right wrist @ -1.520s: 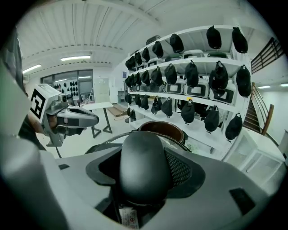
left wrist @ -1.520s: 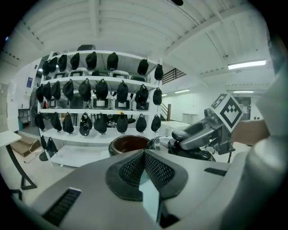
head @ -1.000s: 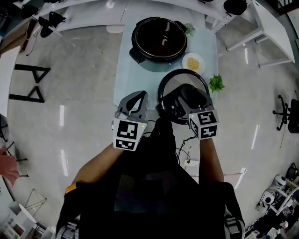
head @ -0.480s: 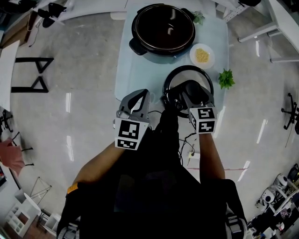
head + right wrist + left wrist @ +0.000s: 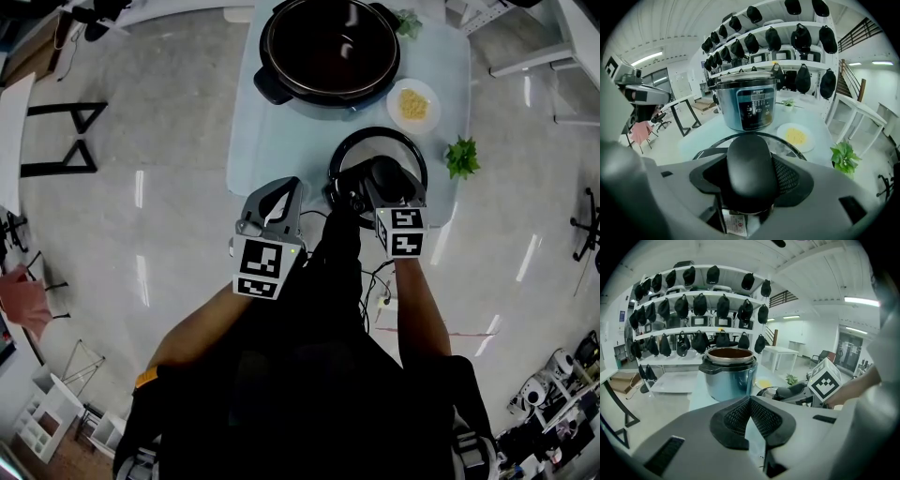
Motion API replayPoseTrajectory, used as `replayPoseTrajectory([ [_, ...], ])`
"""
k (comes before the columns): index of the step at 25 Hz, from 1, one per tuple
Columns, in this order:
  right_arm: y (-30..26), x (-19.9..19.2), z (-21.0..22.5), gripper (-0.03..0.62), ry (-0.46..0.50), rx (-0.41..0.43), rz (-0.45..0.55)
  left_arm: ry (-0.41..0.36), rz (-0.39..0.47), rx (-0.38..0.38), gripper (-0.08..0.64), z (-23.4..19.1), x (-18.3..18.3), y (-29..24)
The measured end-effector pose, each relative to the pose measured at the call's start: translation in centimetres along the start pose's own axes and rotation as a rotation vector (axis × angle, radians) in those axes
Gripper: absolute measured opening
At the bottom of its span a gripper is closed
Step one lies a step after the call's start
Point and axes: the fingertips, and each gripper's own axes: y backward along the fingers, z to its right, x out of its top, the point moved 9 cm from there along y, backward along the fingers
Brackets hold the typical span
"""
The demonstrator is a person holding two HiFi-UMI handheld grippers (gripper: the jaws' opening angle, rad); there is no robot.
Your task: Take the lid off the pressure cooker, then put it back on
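The open pressure cooker stands at the far side of the small glass table, its dark pot showing. Its round glass lid lies flat on the table nearer me, right of centre. My right gripper is shut on the lid's black handle, which fills the space between the jaws. In the right gripper view the cooker stands just behind the lid. My left gripper hovers at the table's near left edge, shut with nothing in it. The left gripper view shows the cooker ahead.
A small white plate of yellow food sits right of the cooker. A green plant sprig lies at the table's right edge. Shelves of black bags stand behind. White tables and black trestle legs flank the floor.
The head view has shifted, so the table and cooker sit higher in the picture. The right gripper stays shut on the lid's handle; the left gripper keeps its place.
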Motion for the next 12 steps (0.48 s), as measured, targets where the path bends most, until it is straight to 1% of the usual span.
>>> replayPoseTrajectory([
  [12,-2.7,-1.0,0.5,0.295,-0.011,-0.016,-0.023,0.013,-0.015,0.014,0.008,-0.5,-0.6,-0.5],
])
